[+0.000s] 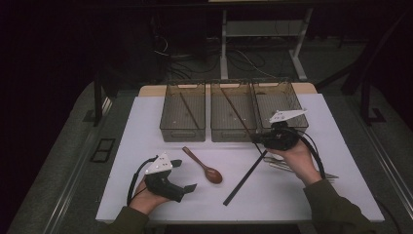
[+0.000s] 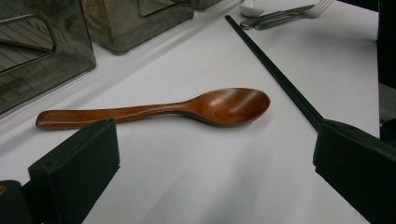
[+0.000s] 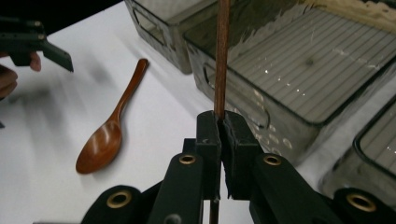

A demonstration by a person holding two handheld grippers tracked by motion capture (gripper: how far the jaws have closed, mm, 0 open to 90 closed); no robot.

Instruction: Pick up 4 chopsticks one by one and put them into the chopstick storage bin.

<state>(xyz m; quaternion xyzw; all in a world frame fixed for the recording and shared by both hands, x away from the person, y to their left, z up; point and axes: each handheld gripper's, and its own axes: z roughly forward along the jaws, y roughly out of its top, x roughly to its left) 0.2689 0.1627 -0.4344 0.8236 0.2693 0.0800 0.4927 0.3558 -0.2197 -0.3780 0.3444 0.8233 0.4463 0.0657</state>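
The right tool [image 3: 219, 140], closed thinly on a brown chopstick [image 3: 222, 56] over the middle bin [image 1: 233, 117], may let it swing and miss, while the left tool [image 1: 181, 176] rests open.

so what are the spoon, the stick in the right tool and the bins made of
Spoon: looks like wood, reddish-brown with a smooth, slightly glossy finish; grain lines show in the bowl.
Stick clamped in the right tool: thin and brown, probably wood too, matte.
Bins: see-through smoky plastic, judging by the ribbed floors visible through the walls and small glints.
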